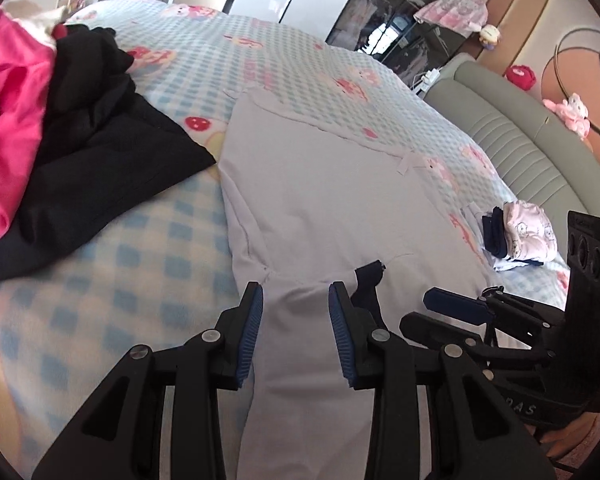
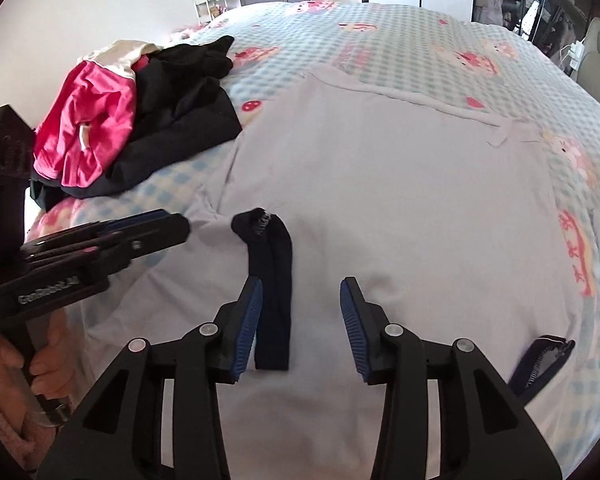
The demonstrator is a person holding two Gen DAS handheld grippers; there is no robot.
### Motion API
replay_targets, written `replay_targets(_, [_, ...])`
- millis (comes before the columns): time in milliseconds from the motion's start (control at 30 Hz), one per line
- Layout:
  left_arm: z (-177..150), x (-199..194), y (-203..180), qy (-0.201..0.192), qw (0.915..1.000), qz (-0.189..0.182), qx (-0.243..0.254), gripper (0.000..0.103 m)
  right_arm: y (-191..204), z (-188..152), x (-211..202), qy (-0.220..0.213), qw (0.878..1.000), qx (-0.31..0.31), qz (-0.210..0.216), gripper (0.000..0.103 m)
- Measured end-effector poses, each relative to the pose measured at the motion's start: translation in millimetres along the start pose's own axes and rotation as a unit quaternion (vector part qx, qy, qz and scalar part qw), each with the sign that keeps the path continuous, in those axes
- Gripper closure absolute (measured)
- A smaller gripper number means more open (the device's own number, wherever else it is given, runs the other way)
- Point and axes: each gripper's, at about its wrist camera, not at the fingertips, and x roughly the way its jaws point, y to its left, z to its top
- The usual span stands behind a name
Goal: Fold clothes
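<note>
A person's two handheld grippers hang low over a pale lilac garment [image 2: 380, 184] spread flat on a checked bedspread [image 2: 400, 40], a fold apparently just begun. Nearest the lens, the right gripper [image 2: 300, 328] stands released, its blue pads apart and clear of the cloth, a navy cuff [image 2: 272, 300] lying just inside its left pad. Beside it the left gripper [image 1: 294, 332] also stands unclenched, its pads straddling a raised ridge of the lilac fabric without visibly pinching it. A second navy-trimmed cuff [image 2: 540, 364] lies at the garment's near right edge. The fabric reads as a light, soft knit that will drape and sag once lifted and may slide on the fleece beneath; the stitched cuffs and side seams look the firmest places to take hold, pinched at two corners together so the panel stays square. Further back on the left, a heap of black [image 2: 188, 120] and pink clothes [image 2: 88, 120] waits, well apart from the work
</note>
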Motion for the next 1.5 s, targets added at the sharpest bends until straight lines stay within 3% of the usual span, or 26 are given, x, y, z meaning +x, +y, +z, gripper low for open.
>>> replay_targets(67, [-0.2, 10.9, 1.8, 0.018, 0.9997, 0.019, -0.001, 0.068, 2.9, 4.8, 10.3, 0.002, 1.000, 0.005, 0.006, 0.061])
replay_targets(233, [-15.2, -12.0, 14.7, 0.002, 0.9993, 0.021, -0.030, 0.066, 2.9, 16.8, 23.6, -0.005, 0.998, 0.042, 0.047, 0.060])
replay_targets(333, [-22.8, -21.6, 26.2, 0.004, 0.9985, 0.031, -0.045, 0.066, 1.6, 18.9, 45.0, 0.024, 0.998, 0.050, 0.028, 0.061])
replay_targets(400, [-27.9, -24.8, 31.8, 0.010, 0.9976, 0.045, -0.051, 0.066, -6.5, 18.2, 51.2, 0.031, 0.996, 0.077, 0.023, 0.066])
replay_targets(533, [-35.1, -45.3, 36.1, -0.005, 0.9963, 0.029, -0.081, 0.066, -11.4, 19.4, 30.5, 0.000, 0.996, 0.093, -0.009, 0.064])
replay_targets(600, [-39.1, -53.4, 31.7, -0.004, 0.9967, 0.021, -0.079, 0.066, -11.6, 17.2, 14.8, -0.008, 0.996, 0.090, 0.003, 0.063])
replay_targets(700, [-52.0, -59.0, 16.8, 0.006, 0.9983, 0.013, -0.057, 0.066, -6.8, 1.2, -7.8, -0.003, 0.996, 0.084, 0.029, 0.060])
replay_targets(767, [-62.5, -63.6, 7.3, -0.001, 0.9986, -0.010, -0.051, 0.066, -1.2, -17.7, -17.5, 0.005, 0.997, 0.072, 0.031, 0.060])
replay_targets(833, [-68.7, -64.8, -6.5, -0.012, 0.9994, -0.007, -0.033, 0.066, 2.9, -36.8, -23.0, 0.016, 0.998, 0.063, 0.027, 0.059])
replay_targets(900, [-67.2, -65.4, -24.4, -0.025, 0.9996, 0.010, 0.000, 0.066, -1.6, -51.7, -27.9, 0.026, 0.997, 0.077, 0.019, 0.059])
replay_targets(1000, [-60.9, -64.0, -43.1, -0.034, 0.9993, -0.005, 0.017, 0.066, -16.4, -68.6, -52.6, 0.005, 0.993, 0.112, 0.021, 0.059])
replay_targets(1100, [-64.1, -46.3, -56.5, -0.009, 0.9993, -0.004, 0.036, 0.068, -34.3, -89.5, -74.3, -0.004, 0.991, 0.136, -0.001, 0.059])
replay_targets(1233, [-87.9, -22.3, -57.0, 0.057, 0.9982, 0.001, 0.018, 0.070, -59.6, -124.2, -89.6, 0.007, 0.984, 0.174, -0.027, 0.059])
replay_targets(1333, [-103.8, -40.9, -61.8, 0.054, 0.9982, -0.021, 0.016, 0.070, -70.1, -146.8, -97.6, 0.009, 0.981, 0.193, -0.010, 0.059])
replay_targets(1433, [-116.7, -63.4, -50.7, 0.042, 0.9964, -0.062, -0.039, 0.070, -83.0, -157.3, -111.3, -0.012, 0.974, 0.224, -0.012, 0.056])
replay_targets(1500, [-124.6, -76.2, -39.7, 0.029, 0.9956, -0.060, -0.067, 0.070, -94.7, -161.3, -119.6, -0.030, 0.967, 0.250, -0.022, 0.052])
